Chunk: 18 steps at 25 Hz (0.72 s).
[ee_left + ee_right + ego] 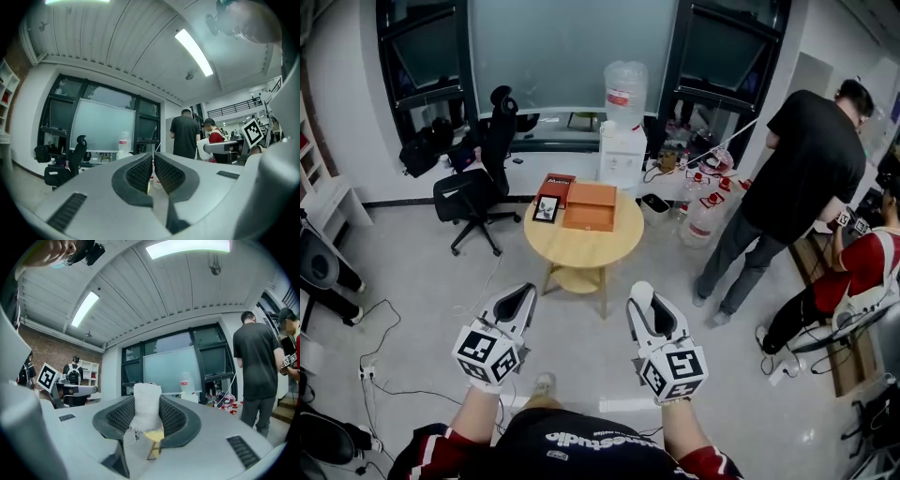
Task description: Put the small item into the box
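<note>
- The right gripper (148, 419) grasped a white gauze-like roll (146, 404) upright between its jaws.
- The left gripper (153, 169) was clenched on nothing.
- The orange box (590, 207) lay on the round wooden table (581, 248), well apart from both grippers.

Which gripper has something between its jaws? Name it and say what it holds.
The right gripper: its jaws clamp a white mesh-wrapped roll. The left gripper has its jaws together, with nothing between them.

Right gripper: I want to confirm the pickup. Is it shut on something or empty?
Shut: the jaws of the right gripper press both sides of a small white roll standing upright between them.
</note>
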Available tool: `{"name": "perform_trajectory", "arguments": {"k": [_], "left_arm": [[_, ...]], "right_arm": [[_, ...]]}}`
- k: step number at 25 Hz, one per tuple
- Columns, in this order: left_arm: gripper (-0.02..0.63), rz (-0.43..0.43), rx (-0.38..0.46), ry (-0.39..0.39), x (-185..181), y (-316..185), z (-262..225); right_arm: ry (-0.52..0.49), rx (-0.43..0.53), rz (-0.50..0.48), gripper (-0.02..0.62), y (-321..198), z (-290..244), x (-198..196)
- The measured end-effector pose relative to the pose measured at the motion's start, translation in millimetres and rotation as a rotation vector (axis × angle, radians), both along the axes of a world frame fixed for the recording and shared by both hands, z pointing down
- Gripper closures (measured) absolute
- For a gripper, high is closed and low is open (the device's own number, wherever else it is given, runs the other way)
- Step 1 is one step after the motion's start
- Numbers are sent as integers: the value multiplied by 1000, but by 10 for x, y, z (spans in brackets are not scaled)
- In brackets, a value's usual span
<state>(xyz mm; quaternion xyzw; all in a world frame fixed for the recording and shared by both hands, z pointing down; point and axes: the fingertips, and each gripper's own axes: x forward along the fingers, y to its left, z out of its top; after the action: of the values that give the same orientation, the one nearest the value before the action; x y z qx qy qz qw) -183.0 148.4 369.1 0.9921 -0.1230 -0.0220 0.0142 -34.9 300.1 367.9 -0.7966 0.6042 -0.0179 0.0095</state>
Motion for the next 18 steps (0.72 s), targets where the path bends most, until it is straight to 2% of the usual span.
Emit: {"name": "perform_trajectory", "arguments": {"k": [12,18], "left_arm": [[578,14,28,-13,125,156,-40],[578,1,31,-19,71,82,-43]], "right_arm": [[10,20,-75,414,128,-38,-22],[38,36,-82,414,31,-59,-31]]}}
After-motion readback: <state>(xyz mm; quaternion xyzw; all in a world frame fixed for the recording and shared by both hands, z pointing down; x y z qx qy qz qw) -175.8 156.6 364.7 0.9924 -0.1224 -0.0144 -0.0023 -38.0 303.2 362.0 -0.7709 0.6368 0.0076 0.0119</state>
